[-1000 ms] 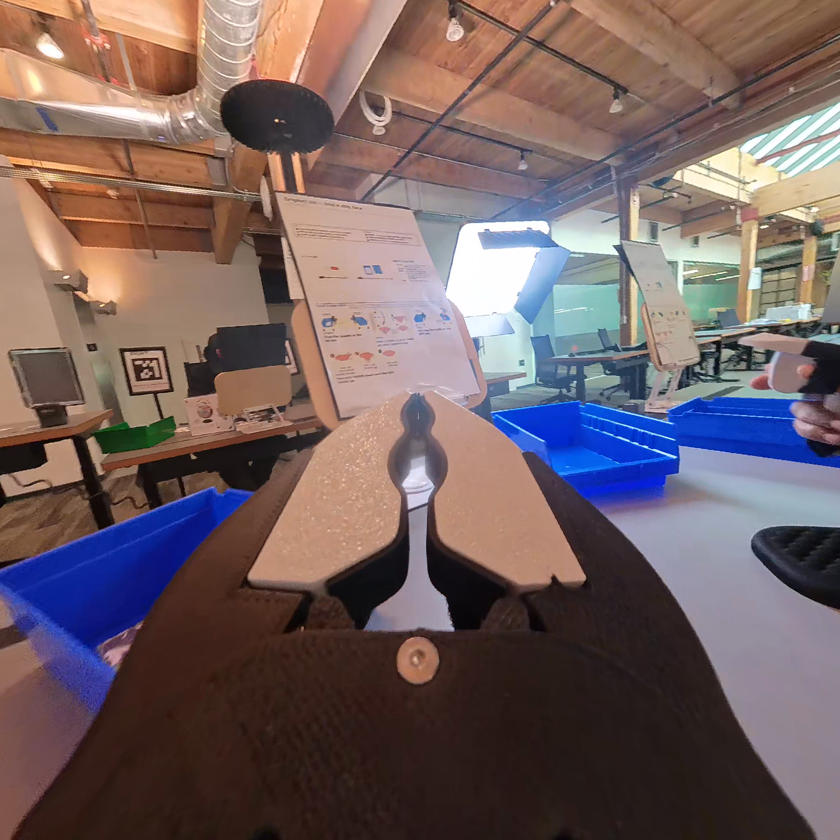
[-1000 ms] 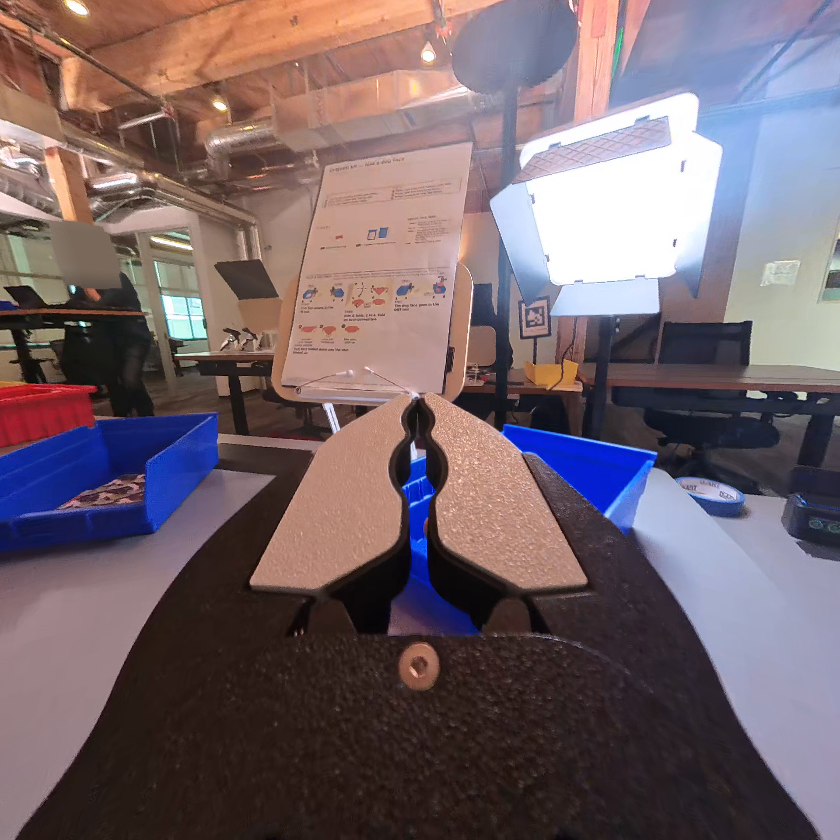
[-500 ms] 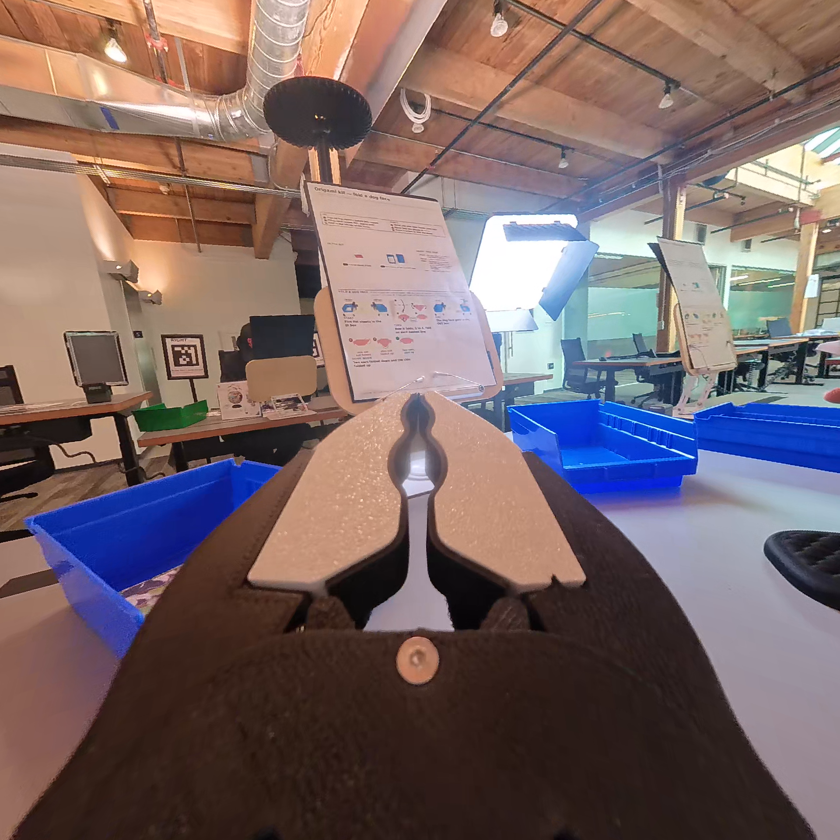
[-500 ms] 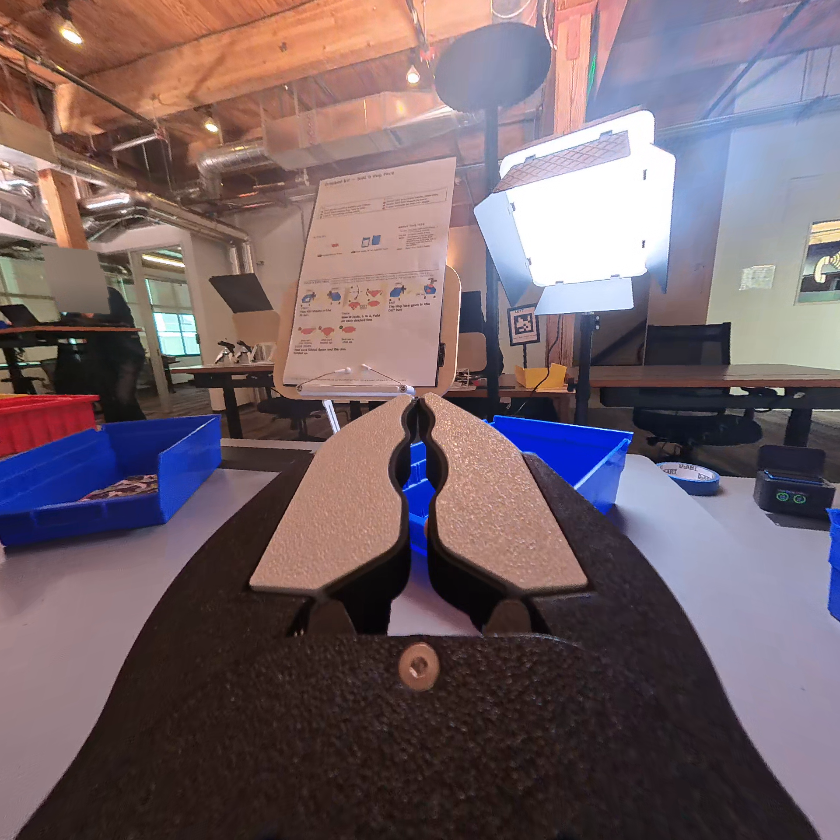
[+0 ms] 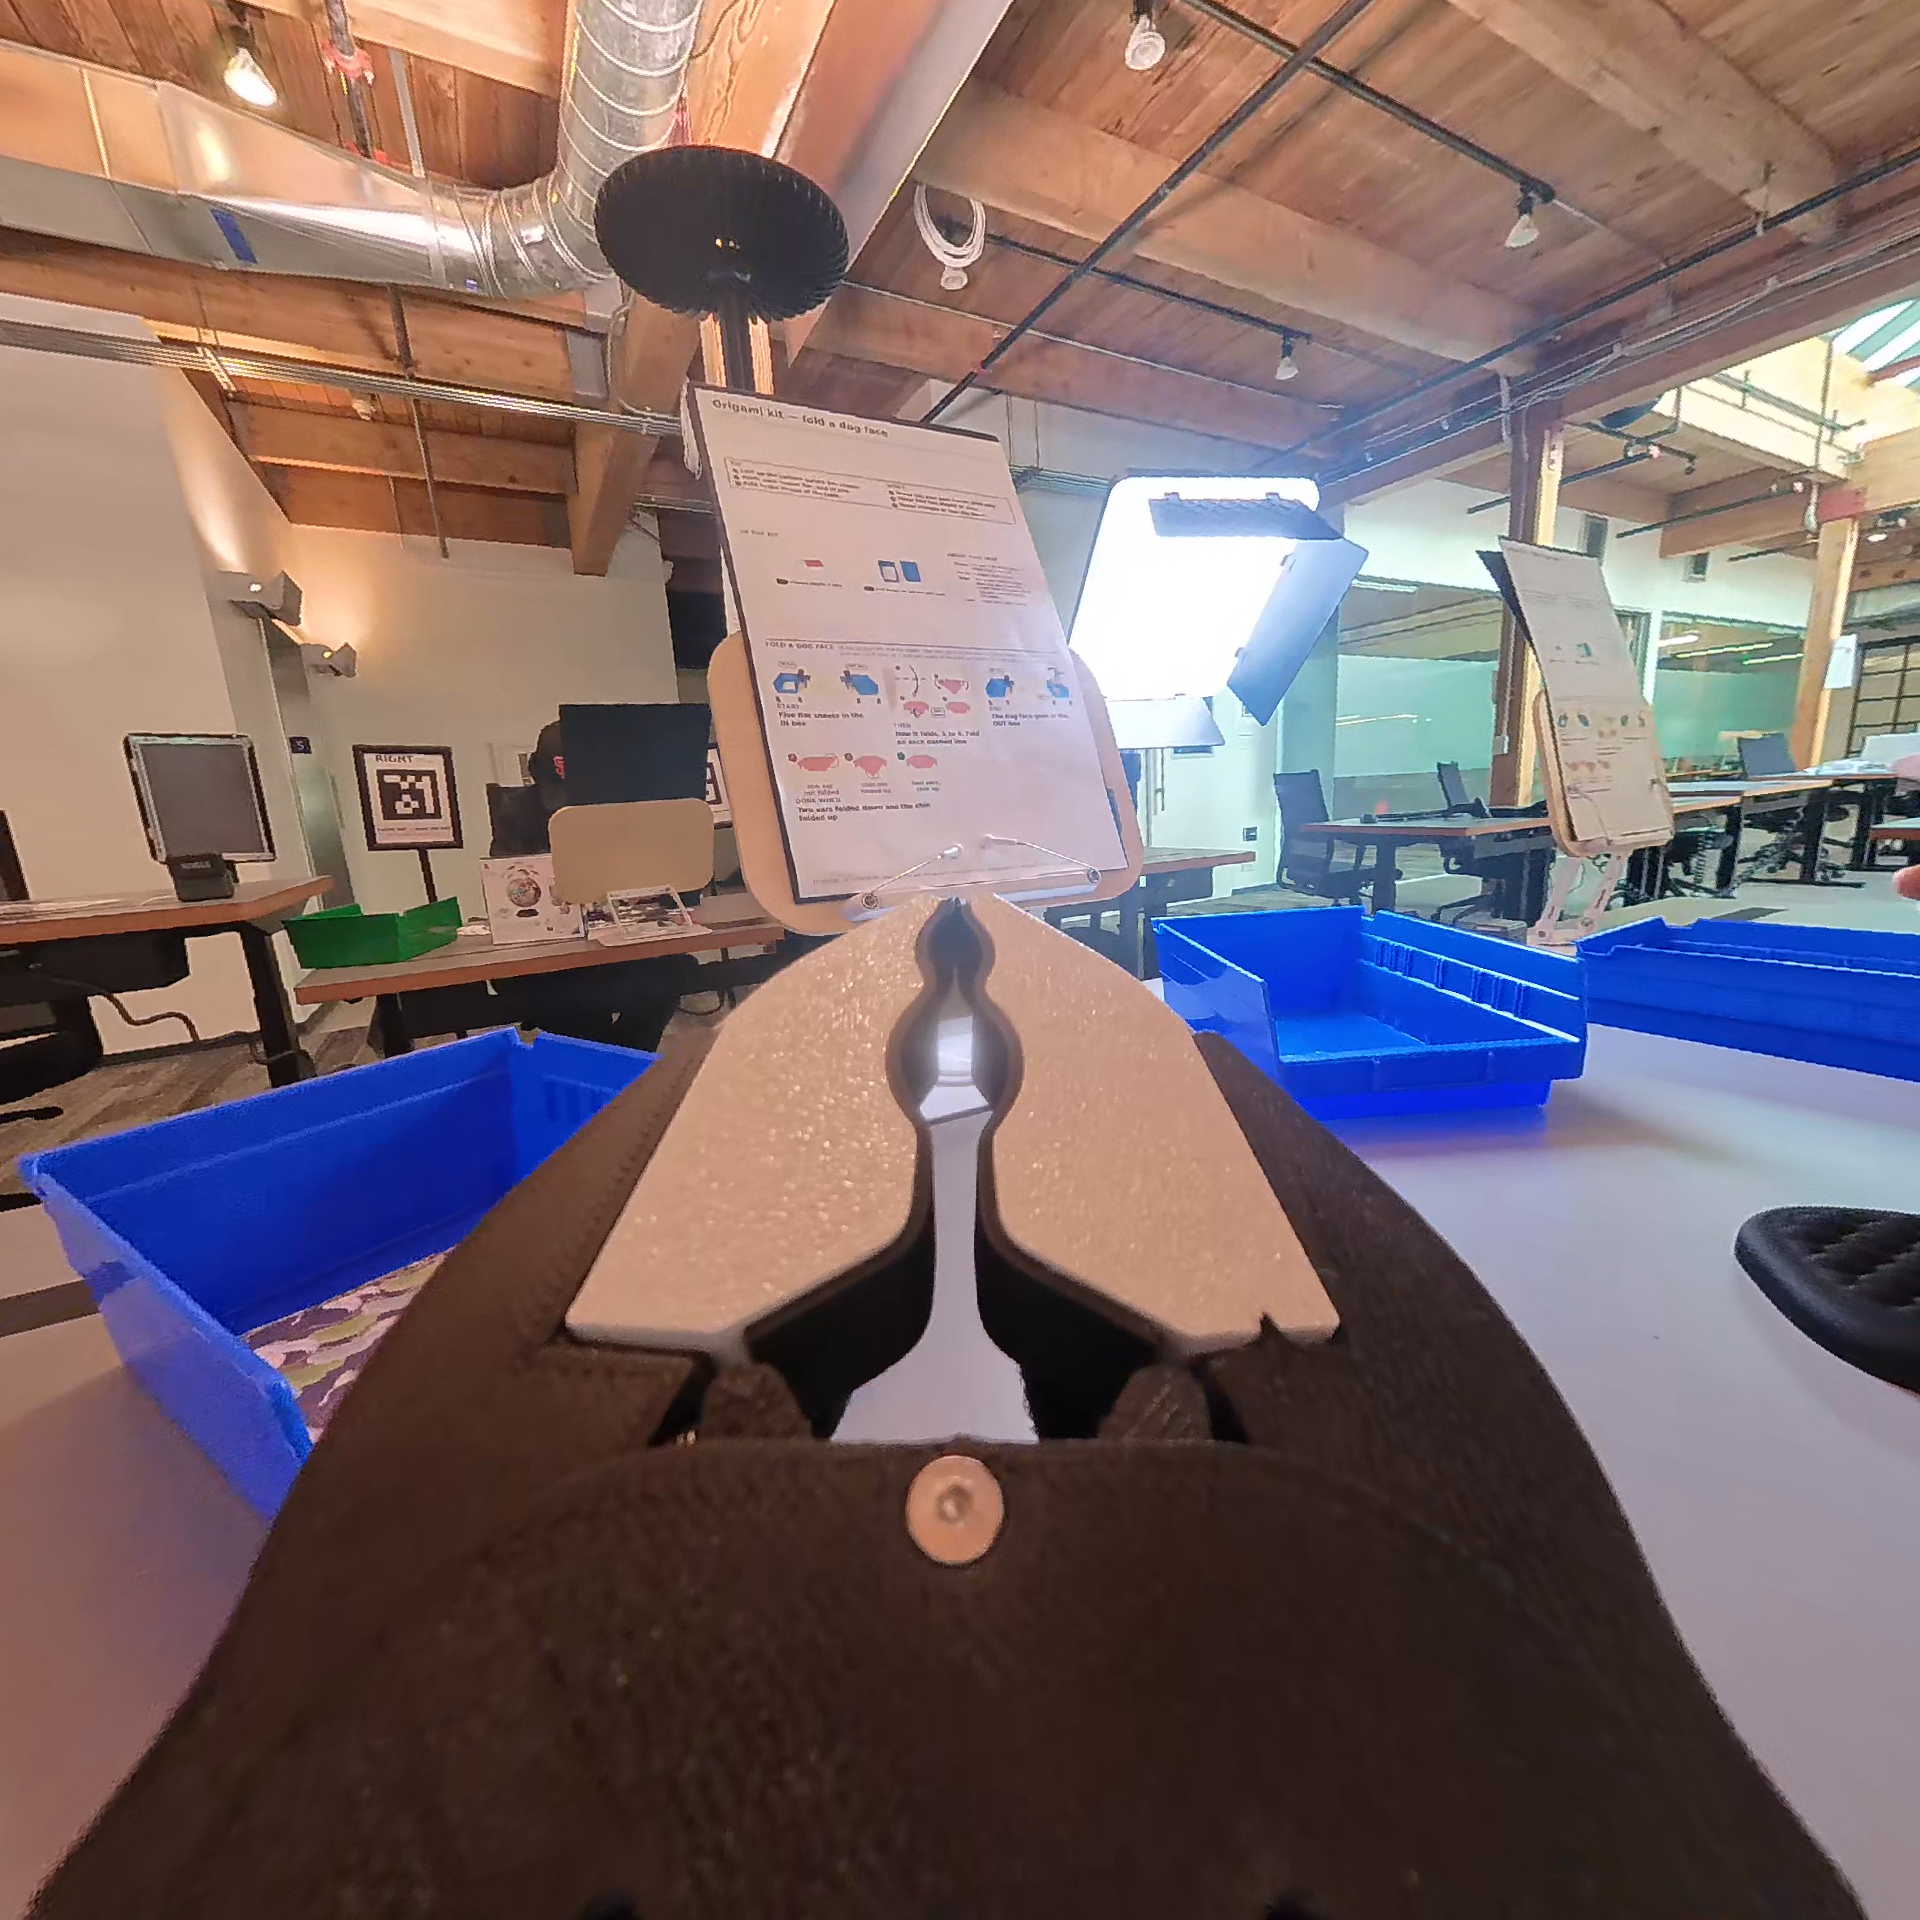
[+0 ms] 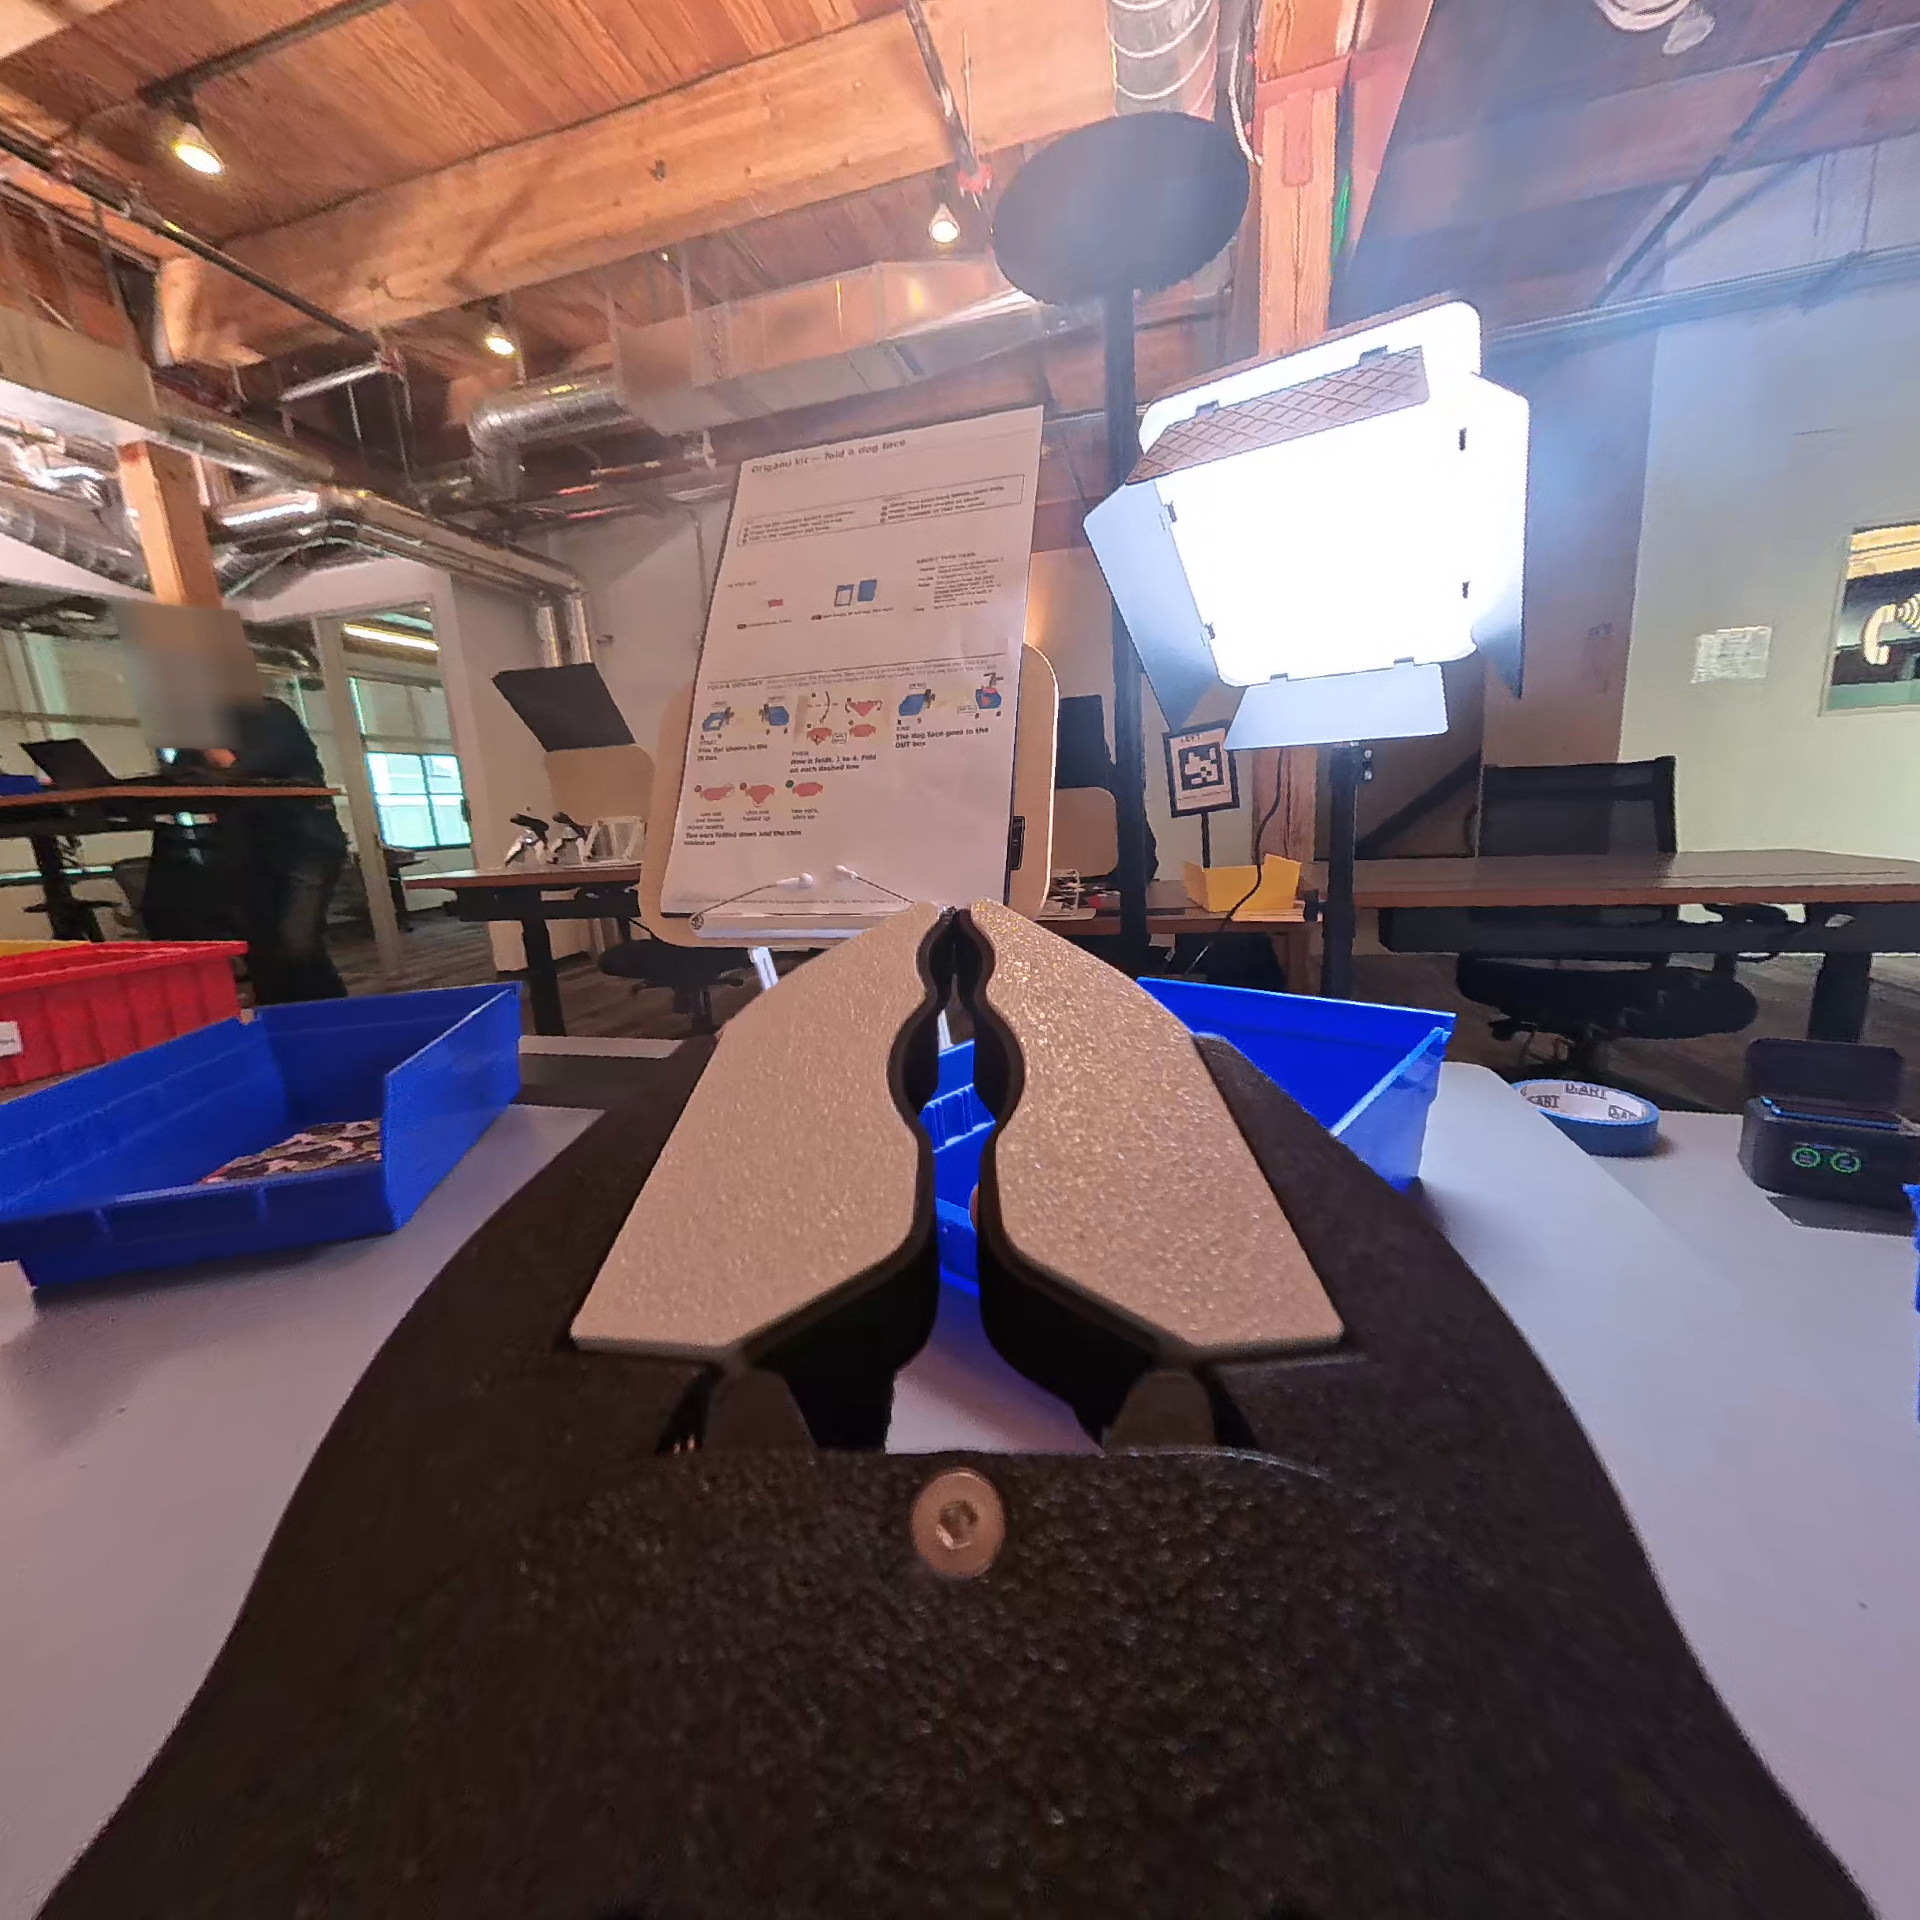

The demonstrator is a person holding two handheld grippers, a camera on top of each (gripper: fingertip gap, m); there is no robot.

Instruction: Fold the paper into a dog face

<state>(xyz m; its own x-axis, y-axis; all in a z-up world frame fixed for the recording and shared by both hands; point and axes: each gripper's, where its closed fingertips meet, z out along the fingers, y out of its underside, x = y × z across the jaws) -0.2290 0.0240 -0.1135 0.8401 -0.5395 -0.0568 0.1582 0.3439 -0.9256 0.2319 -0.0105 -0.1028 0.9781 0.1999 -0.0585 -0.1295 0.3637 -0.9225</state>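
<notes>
The left gripper (image 5: 954, 920) is closed, its two grey fingers (image 5: 790, 1143) meeting at the tips with nothing between them, and it is held level above the grey table (image 5: 1558, 1299), pointing toward the far edge. The right gripper (image 6: 954, 914) is closed and empty in the same way, also level above the table (image 6: 208, 1382). In the left wrist view, a blue bin (image 5: 260, 1195) stands near on the left side, and the patterned paper (image 5: 332, 1340) lies flat on its floor, partly hidden behind the gripper body. The same bin (image 6: 312, 1101) shows on the left in the right wrist view, with the paper (image 6: 301, 1148) flat inside it; only a part of the sheet is visible, so I cannot tell its long axis or which way it points. At the right edge of the left view a black textured pad (image 5: 1839, 1288) comes in low above the table. Further away, a second blue bin (image 5: 1371, 1029) stands on the table to the right of the centre, and in the right view it (image 6: 1309, 1049) sits straight behind the fingers. A roll of blue tape (image 6: 1587, 1114) and a small black device (image 6: 1829, 1138) lie on the right part of the table. Behind the table edge an instruction sheet (image 5: 904, 665) leans on a wooden stand (image 6: 1039, 790), and a bright studio light (image 6: 1320, 540) is to its right.
</notes>
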